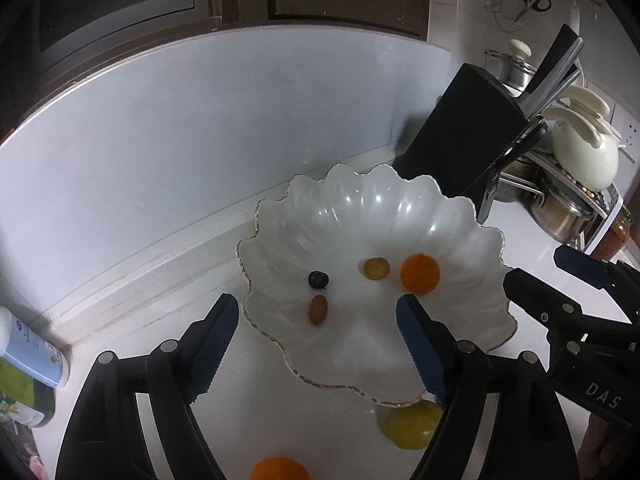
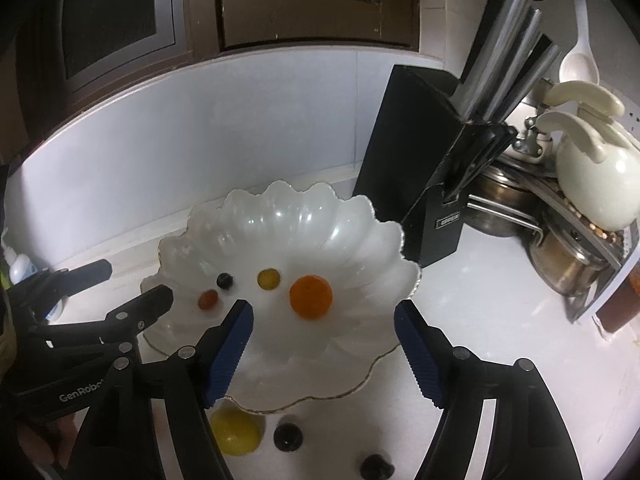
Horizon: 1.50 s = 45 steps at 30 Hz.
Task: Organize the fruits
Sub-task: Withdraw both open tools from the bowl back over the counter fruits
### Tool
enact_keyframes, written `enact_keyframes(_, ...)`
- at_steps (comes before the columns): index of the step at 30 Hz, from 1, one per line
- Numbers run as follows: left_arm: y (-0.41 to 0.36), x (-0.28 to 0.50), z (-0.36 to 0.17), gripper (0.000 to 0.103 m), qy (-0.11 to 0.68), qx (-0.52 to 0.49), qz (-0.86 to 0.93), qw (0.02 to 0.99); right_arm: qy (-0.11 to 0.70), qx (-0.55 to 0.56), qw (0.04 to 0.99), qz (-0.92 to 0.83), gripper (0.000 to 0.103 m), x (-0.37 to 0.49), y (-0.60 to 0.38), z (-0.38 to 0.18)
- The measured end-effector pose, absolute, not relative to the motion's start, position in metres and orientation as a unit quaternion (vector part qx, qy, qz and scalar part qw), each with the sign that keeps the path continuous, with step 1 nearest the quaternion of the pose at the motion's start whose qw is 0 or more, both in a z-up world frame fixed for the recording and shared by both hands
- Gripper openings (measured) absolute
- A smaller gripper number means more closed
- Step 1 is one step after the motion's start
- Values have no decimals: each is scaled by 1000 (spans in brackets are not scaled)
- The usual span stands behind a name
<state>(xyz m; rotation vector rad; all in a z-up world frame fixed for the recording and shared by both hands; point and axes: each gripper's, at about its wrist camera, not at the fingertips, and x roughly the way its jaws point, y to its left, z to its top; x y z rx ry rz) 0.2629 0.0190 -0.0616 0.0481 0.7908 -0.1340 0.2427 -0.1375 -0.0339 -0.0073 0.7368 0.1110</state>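
Fruits lay split: four sat in the scalloped dish point(image 1: 400, 208) just ahead of both tongs, gathered there for tidiness. Left tongs point(image 1: 318, 350) and right tongs point(image 2: 324, 346) gaped wide, empty. Yellow fruit point(image 2: 235, 431) waited on the counter, beneath them.

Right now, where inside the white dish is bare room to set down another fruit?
The far, ribbed half of the scalloped dish, toward the knife block, is bare. So is the near part, in front of the orange fruit. The middle is crowded: small yellow fruit, dark berry and red fruit lie in a row.
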Motion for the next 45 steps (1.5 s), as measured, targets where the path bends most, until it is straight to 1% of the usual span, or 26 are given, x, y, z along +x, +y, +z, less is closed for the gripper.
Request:
enact_keyframes(19,17,211,-42,81,367,17,-55,928,341,-13,939,48,74,196,-145,-12)
enact_keyframes(45,3,139,-43,81,364,31,-62,929,339,-9,940,32,74,122,-163,-17)
